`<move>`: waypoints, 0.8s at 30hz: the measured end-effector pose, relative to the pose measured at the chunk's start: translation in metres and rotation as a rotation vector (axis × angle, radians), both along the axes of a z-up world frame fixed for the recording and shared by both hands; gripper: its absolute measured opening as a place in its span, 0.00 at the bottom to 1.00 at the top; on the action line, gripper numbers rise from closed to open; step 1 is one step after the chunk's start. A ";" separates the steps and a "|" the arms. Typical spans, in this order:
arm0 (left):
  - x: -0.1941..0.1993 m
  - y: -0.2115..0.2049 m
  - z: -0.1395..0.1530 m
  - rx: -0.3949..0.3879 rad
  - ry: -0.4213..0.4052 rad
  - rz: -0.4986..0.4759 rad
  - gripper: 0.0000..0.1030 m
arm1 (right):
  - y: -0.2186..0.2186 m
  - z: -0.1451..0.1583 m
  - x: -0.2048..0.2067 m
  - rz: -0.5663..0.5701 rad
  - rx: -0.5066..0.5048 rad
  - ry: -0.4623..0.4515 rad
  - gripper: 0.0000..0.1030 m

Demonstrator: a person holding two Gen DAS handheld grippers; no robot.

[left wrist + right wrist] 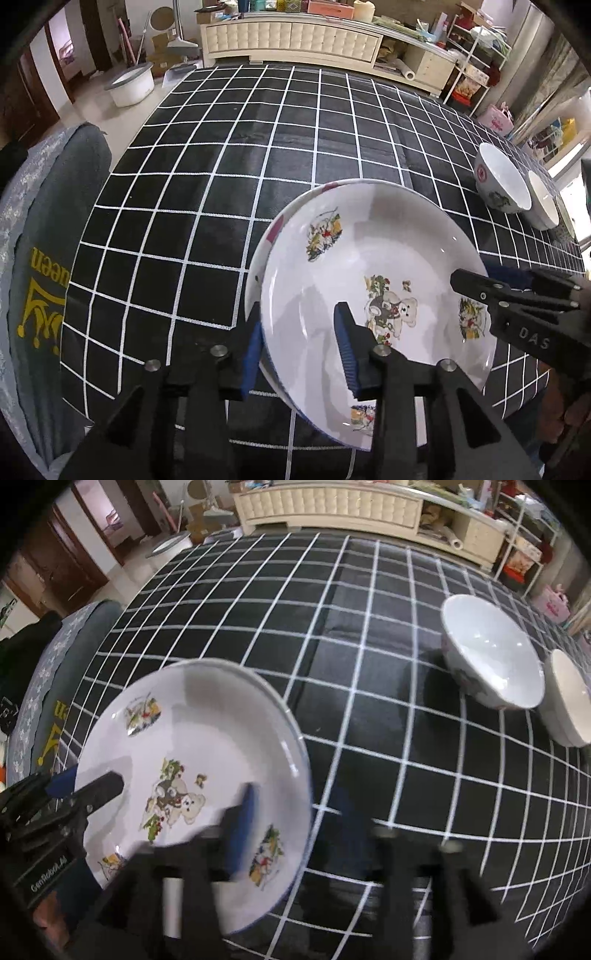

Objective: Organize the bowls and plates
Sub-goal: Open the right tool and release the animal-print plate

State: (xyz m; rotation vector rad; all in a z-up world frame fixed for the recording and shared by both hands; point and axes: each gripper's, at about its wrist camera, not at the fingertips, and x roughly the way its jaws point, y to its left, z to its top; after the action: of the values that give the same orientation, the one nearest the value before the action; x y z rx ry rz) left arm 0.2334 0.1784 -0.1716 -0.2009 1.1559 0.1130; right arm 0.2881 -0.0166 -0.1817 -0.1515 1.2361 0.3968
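Far left: a grey fabric chair cover (pixel 55 236) printed in yellow with the letters "een" is sitting beside the table edge. My left gripper (pixel 299 354) is straddling the near rim of the cartoon plate (pixel 373 266); its ribbed blue pads (pixel 347 350) are standing one outside the rim and one over the glossy white well, apart, so I cannot tell whether they are pinching. The plate, round, shallow and printed with a teddy-bear picture, is lying on a second plate (pixel 275 229) whose red-marked edge is showing at its left. Both are resting on the black tablecloth (pixel 221 166) ruled in a white grid. My right gripper (pixel 295 823) is reaching in over the plate's right rim; its jaws are standing wide apart, one blue pad above the well and the other, blurred, outside the rim. Its black body is reading "DAS". Right: a deep white bowl (pixel 502 184) bearing a red emblem is sitting next to a plain bowl (pixel 543 201).
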 end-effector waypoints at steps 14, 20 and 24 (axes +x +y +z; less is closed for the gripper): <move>-0.015 -0.020 0.042 0.055 -0.078 -0.046 0.56 | -0.012 0.031 -0.017 -0.006 0.046 -0.038 0.76; -0.008 -0.047 0.054 0.035 -0.096 -0.098 0.56 | -0.040 0.051 -0.022 -0.029 0.029 -0.087 0.83; -0.001 -0.073 0.062 0.027 -0.107 -0.140 0.56 | -0.064 0.062 -0.022 -0.062 0.023 -0.103 0.84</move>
State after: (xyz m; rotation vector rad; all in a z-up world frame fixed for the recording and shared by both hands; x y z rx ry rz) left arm 0.2328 0.1058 -0.1091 -0.1007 1.0576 -0.0061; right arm 0.2665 -0.0803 -0.1195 -0.1124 1.1314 0.3452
